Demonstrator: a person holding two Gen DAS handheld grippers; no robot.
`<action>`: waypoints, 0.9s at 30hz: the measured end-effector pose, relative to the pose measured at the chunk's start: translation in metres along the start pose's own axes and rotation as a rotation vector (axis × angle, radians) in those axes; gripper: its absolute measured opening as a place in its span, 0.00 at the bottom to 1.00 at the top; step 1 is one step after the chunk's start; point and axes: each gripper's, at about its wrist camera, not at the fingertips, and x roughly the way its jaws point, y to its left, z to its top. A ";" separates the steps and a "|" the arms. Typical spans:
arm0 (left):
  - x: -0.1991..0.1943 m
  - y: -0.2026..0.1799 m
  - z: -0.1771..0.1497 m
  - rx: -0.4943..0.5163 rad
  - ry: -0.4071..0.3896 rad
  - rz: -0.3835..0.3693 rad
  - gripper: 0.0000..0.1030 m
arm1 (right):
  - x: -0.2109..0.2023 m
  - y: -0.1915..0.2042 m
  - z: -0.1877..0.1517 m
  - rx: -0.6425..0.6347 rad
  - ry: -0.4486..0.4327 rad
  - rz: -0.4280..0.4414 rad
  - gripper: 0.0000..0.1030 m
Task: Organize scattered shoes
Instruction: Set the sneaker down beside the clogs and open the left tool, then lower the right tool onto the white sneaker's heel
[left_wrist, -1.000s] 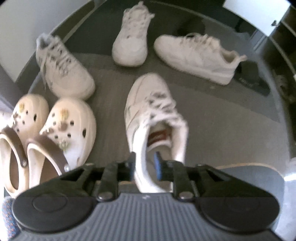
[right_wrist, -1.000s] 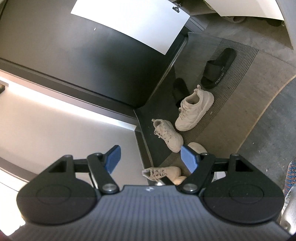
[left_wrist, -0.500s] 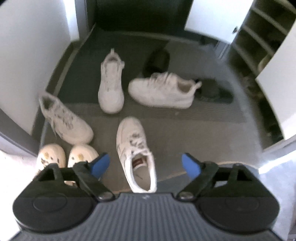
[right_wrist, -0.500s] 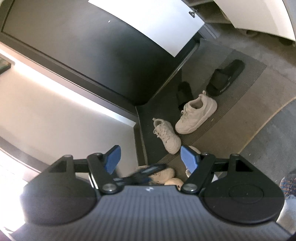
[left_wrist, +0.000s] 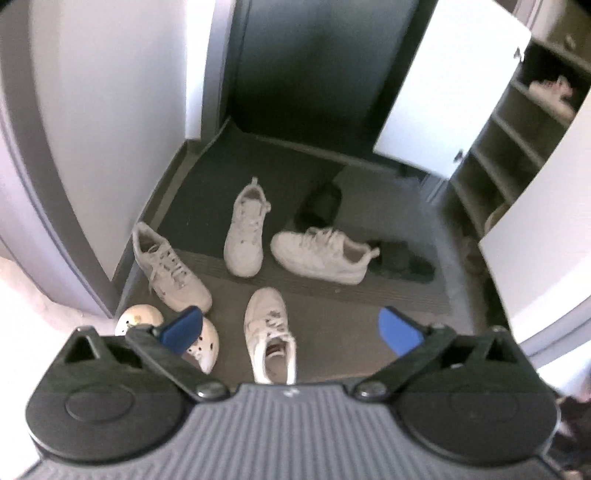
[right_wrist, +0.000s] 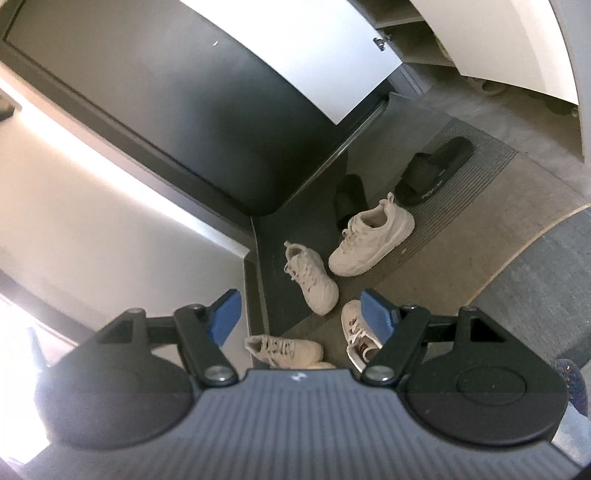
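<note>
Shoes scattered on the entry mat, both grippers empty

Your left gripper (left_wrist: 290, 330) hangs high over the mat (left_wrist: 332, 325); its jaws have just been opening and now stand wide with nothing between them. Below it a white sneaker (left_wrist: 269, 332) lies heel toward you, with a pair of cream clogs (left_wrist: 201, 347) to its left. Three more white sneakers (left_wrist: 245, 230) lie farther off at odd angles, and two black slides (left_wrist: 402, 260) sit beyond them near an open shoe cabinet (left_wrist: 517, 147). Your right gripper (right_wrist: 299, 319) also has its jaws apart and holds nothing.
</note>
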 end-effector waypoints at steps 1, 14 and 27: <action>-0.009 0.000 0.000 0.014 -0.018 -0.009 1.00 | 0.000 0.002 -0.002 -0.015 0.005 -0.002 0.73; -0.117 0.009 0.006 0.101 -0.398 0.026 1.00 | 0.052 0.033 -0.043 -0.159 0.222 -0.080 1.00; -0.143 0.046 -0.012 0.046 -0.454 0.006 1.00 | 0.189 0.095 -0.085 -0.717 0.391 -0.212 0.99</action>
